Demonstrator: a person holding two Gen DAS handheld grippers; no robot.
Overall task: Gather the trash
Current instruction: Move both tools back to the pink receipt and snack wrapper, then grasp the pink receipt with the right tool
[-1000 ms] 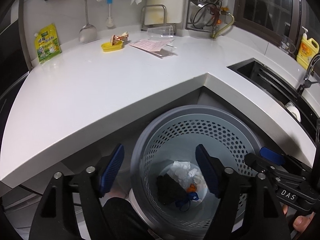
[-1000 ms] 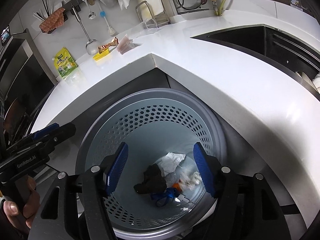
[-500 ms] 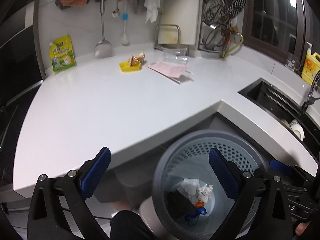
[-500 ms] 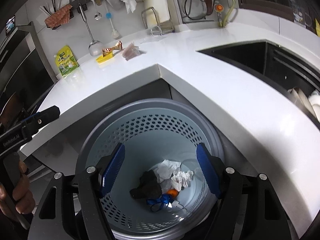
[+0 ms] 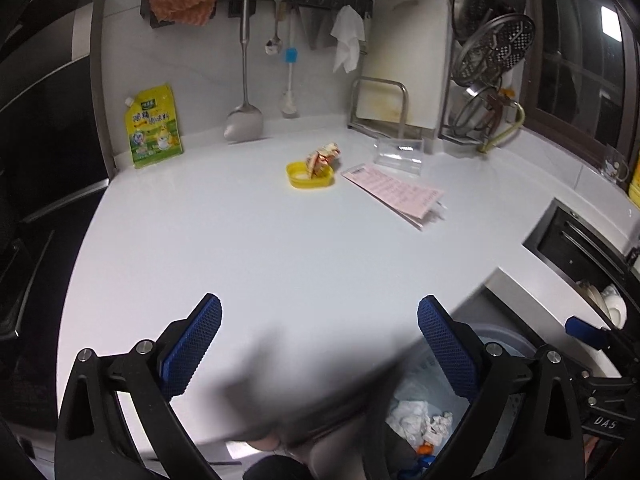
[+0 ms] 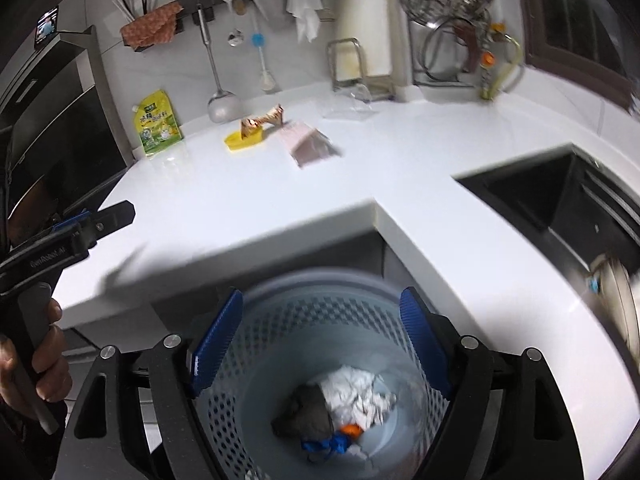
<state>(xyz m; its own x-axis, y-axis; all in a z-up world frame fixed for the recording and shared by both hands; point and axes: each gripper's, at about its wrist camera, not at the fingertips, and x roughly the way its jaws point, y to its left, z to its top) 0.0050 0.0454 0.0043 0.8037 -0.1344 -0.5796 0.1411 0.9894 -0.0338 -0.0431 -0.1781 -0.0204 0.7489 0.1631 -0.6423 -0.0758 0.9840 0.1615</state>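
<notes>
Counter [image 5: 280, 248]: wrapper [image 5: 322, 157] far ahead of empty L jaws; R jaws opening, empty.

Your trash bin [image 6: 280, 320]: round, grey, perforated wall, upright below the counter's inner corner, holding crumpled white paper [image 6: 356, 396], a dark wad [image 6: 308, 412], and orange and blue scraps. Well beyond the bin on the counter: yellow dish [image 5: 310, 176] with crumpled wrapper [image 5: 322, 154], pink paper sheet [image 5: 396, 192], clear plastic container [image 5: 399, 155].

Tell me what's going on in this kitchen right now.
A person is clearing trash with two handheld grippers. The left gripper and right gripper are both empty; the right one's jaws are opening. The perforated bin below the counter already holds crumpled paper and other scraps. A pink paper, a yellow dish and a wrapper remain on the countertop.
</notes>
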